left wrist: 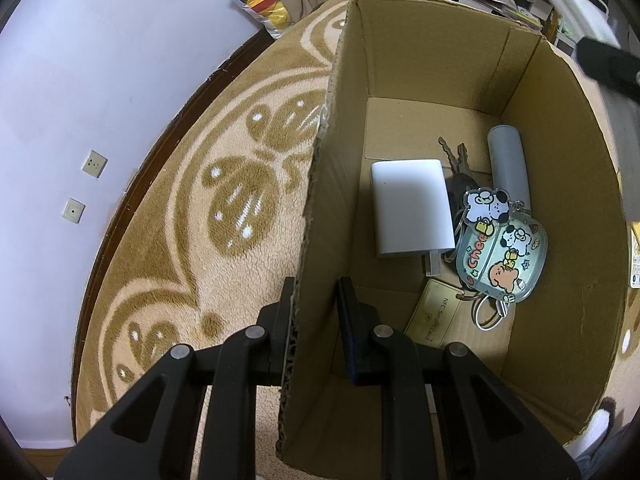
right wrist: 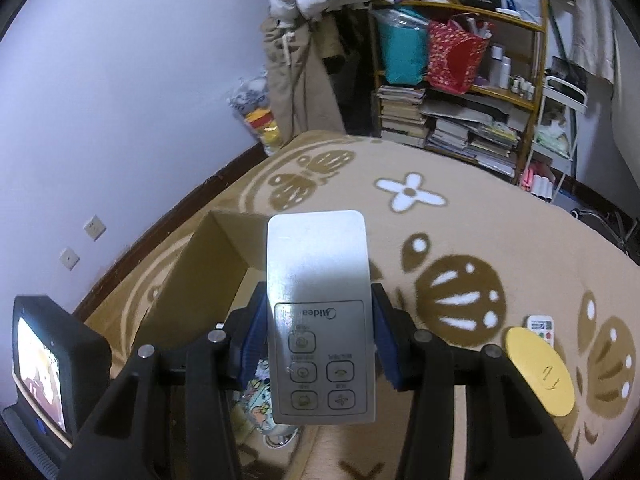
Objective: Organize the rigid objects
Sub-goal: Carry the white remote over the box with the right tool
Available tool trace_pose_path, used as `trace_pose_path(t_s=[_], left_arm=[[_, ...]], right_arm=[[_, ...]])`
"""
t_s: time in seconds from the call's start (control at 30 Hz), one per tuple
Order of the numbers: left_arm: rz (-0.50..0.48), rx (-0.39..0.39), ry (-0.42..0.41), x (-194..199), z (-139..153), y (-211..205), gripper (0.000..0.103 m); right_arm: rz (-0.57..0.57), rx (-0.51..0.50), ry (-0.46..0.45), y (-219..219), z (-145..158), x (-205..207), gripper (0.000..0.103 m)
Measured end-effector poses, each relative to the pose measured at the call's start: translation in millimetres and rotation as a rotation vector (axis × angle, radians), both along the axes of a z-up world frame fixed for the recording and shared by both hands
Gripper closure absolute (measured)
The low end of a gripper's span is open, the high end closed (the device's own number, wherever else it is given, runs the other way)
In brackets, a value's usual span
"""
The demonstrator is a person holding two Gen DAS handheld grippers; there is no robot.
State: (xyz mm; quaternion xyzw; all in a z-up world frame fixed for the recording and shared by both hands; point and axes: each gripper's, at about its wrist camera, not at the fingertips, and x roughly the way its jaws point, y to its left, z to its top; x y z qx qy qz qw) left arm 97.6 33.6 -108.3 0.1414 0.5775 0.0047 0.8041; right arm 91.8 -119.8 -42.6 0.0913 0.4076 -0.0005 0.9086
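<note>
A: Start with the left gripper (left wrist: 314, 312). How is it set?

B: It points forward and down over the cardboard box (left wrist: 560, 208), straddling the box's near left wall. One finger is outside the wall, over the carpet (left wrist: 168, 248); the other is inside the box. The outer finger lies against the cardboard, but a gap shows between the inner finger and the wall, so I cannot tell if it is clamping.

A: And inside the box, going outward from that wall?

B: Nearest the gripper, a gold NFC card (left wrist: 434, 318) lies flat on the box floor. Beyond it is a white charger (left wrist: 412, 208), plug end toward the card. Beside the charger sits a cartoon keychain (left wrist: 502, 252), with keys (left wrist: 456, 156) further in. A grey cylinder (left wrist: 510, 164) lies along the box's right wall, furthest in.

A: The right gripper (right wrist: 320, 340)?

B: It is held level, above the box, its blue-padded fingers (right wrist: 252, 340) closed on the sides of a silver Midea remote (right wrist: 320, 304). The remote's button end is nearest the camera, its plain end pointing away over the box opening.

A: Anything outside the box?

B: To the right of the box, on the carpet, lies a yellow disc (right wrist: 538, 372), and just beyond that a small white remote (right wrist: 540, 328).
</note>
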Motion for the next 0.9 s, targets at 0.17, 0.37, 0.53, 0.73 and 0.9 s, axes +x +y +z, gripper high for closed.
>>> trace_pose_path(t_s=[0.17, 0.37, 0.53, 0.73, 0.9], left_arm=[[0.0, -0.003, 0.0, 0, 0, 0, 0.084], [0.0, -0.002, 0.0, 0, 0, 0, 0.084], [0.0, -0.004, 0.0, 0, -1, 0, 0.084], [0.002, -0.009, 0.001, 0, -1, 1, 0.084], [0.005, -0.016, 0.002, 1, -1, 3, 0.084]], right_arm=[[0.025, 0.012, 0.014, 13, -12, -2, 0.052], [0.027, -0.015, 0.001, 19, -14, -1, 0.052], [0.031, -0.008, -0.012, 19, -10, 1, 0.052], [0.062, -0.003, -0.016, 29, -11, 9, 0.052], [0.075, 0.012, -0.008, 34, -19, 13, 0.052]])
